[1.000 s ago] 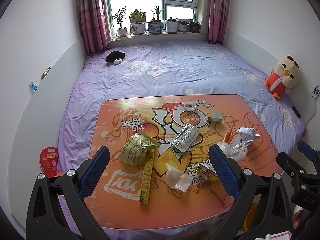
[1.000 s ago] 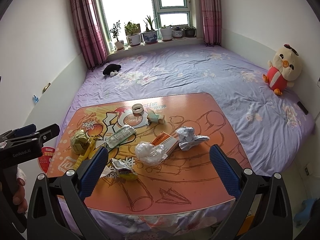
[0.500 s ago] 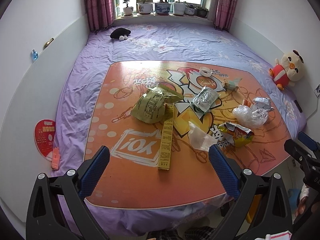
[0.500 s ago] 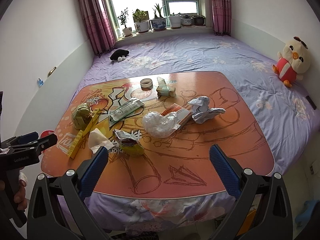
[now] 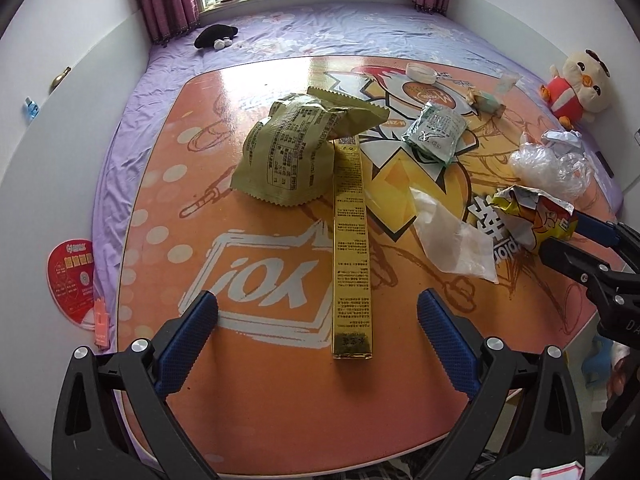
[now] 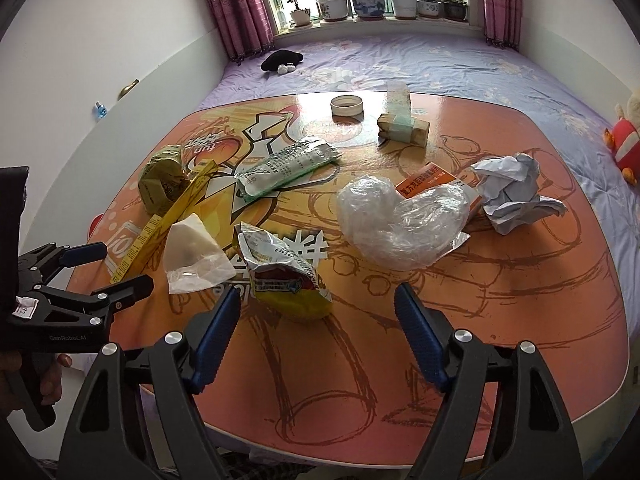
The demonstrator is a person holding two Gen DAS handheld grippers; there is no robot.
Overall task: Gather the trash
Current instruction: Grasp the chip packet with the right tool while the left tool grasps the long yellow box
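Both grippers are held wide and empty: the left gripper (image 5: 318, 316) straddles the gold box (image 5: 352, 252), the right gripper (image 6: 318, 320) the yellow snack bag (image 6: 286, 276). The bag's slick crumpled foil could probably be squeezed out sideways.

We read "GenRobot.AI" on the left gripper (image 6: 100, 268) body, and upside-down letters "YOI" printed on the orange table (image 5: 256, 276).
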